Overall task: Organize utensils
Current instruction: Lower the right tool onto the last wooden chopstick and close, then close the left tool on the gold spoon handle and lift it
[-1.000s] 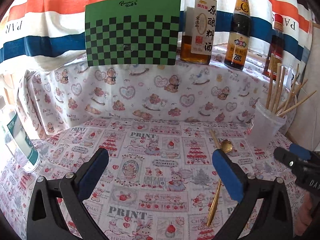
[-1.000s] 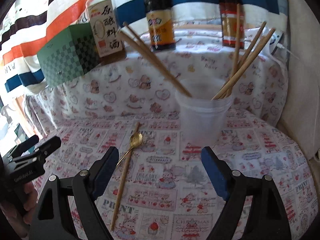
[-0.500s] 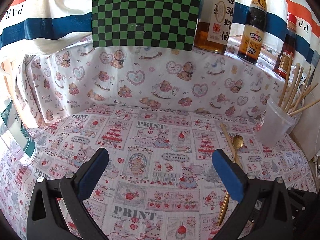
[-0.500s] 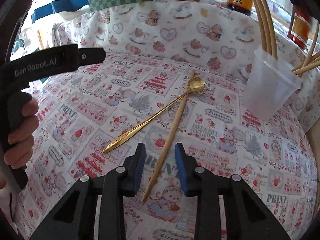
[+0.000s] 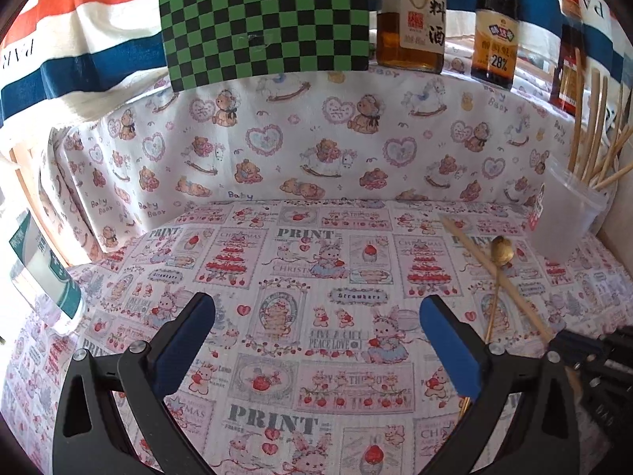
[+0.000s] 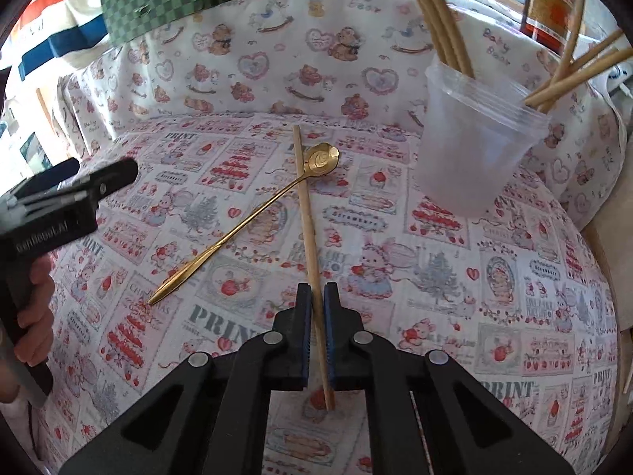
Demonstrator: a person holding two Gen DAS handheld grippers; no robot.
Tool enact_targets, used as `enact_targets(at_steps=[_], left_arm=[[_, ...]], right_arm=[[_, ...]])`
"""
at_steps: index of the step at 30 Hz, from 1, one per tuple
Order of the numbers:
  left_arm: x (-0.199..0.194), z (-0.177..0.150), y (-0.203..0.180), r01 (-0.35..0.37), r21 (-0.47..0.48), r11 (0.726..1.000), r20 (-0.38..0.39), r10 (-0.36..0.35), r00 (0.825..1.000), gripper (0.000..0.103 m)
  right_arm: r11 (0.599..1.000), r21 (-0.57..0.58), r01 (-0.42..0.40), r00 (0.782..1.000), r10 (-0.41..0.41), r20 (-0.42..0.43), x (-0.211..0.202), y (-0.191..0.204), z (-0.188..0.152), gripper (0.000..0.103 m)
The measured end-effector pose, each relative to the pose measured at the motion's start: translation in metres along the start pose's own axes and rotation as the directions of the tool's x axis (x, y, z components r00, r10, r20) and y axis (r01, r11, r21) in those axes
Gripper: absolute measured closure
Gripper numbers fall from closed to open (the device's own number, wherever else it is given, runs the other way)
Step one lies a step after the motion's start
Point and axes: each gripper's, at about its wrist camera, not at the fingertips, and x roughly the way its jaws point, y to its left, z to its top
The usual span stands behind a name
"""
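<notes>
Left wrist view: the left gripper [image 5: 316, 336] hangs over the printed tablecloth [image 5: 277, 269] with its blue pads spread wide and nothing between them. Taking the clear plastic cup [image 5: 565, 217] at the far right as the landmark, a green checkered board [image 5: 265, 19] stands well to its left on the raised ledge behind, followed by two sauce bottles [image 5: 411, 16] nearer the cup. A gold spoon [image 5: 500, 253] and a loose wooden chopstick [image 5: 494, 269] lie crossed on the cloth just left of the cup's base. More chopsticks [image 5: 593, 134] stand inside the cup.

Right wrist view: at far left, well away from the cup [image 6: 474, 150], a hand [image 6: 35, 316] holds the other tool's black grip. The spoon [image 6: 245, 221] lies slanted on the cloth, its bowl toward the cup and its handle tip pointing away from it. The chopstick [image 6: 304, 206] crosses over the spoon's neck near the bowl and runs toward the camera. The right gripper [image 6: 314, 297] has just been closing and now pinches that chopstick's near end between its pads, left of and nearer than the cup. Several chopsticks [image 6: 443, 19] lean in the cup.
</notes>
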Motion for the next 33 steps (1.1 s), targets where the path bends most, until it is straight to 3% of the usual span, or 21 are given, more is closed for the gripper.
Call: enact_targets(at_steps=[6,13,17,21,24,27,30,33], left_arm=[[-0.002,-0.004,-0.013,0.029,0.052,0.998,0.011,-0.03,0.999,0.0],[-0.003,-0.005,-0.02,0.087,0.072,0.994,-0.002,-0.088,0.996,0.0],[-0.016,-0.002,-0.029,0.171,0.099,0.98,0.023,-0.174,0.984,0.003],[-0.008,0.003,-0.06,0.227,0.199,0.953,-0.065,-0.218,0.974,0.021],[-0.004,0.012,-0.081,0.255,0.244,0.936,-0.109,-0.234,0.966,0.022],[0.012,0.024,-0.101,0.228,0.246,0.942,-0.176,-0.188,0.966,0.022],[0.028,0.035,-0.116,0.279,0.231,0.932,-0.22,-0.229,0.948,0.029],[0.042,0.046,-0.126,0.354,0.189,0.916,-0.275,-0.296,0.915,0.038]], right_arm=[[0.993,0.117,0.019,0.994,-0.031,0.108,-0.03,-0.036,0.01,0.097],[0.991,0.129,-0.025,0.996,0.014,0.087,-0.041,-0.05,0.005,0.097],[0.995,0.097,-0.002,0.998,-0.004,0.063,-0.041,-0.052,-0.007,0.097],[0.987,0.158,0.013,0.998,-0.023,0.065,-0.041,-0.072,-0.011,0.097],[0.987,0.16,-0.017,0.999,0.01,0.042,-0.037,-0.082,-0.013,0.097],[0.98,0.193,-0.038,0.999,0.033,0.028,-0.031,-0.087,-0.014,0.097],[0.976,0.214,-0.026,0.999,0.019,0.035,-0.027,-0.088,-0.015,0.097],[0.98,0.198,-0.019,0.999,0.013,0.033,-0.026,-0.087,-0.014,0.096]])
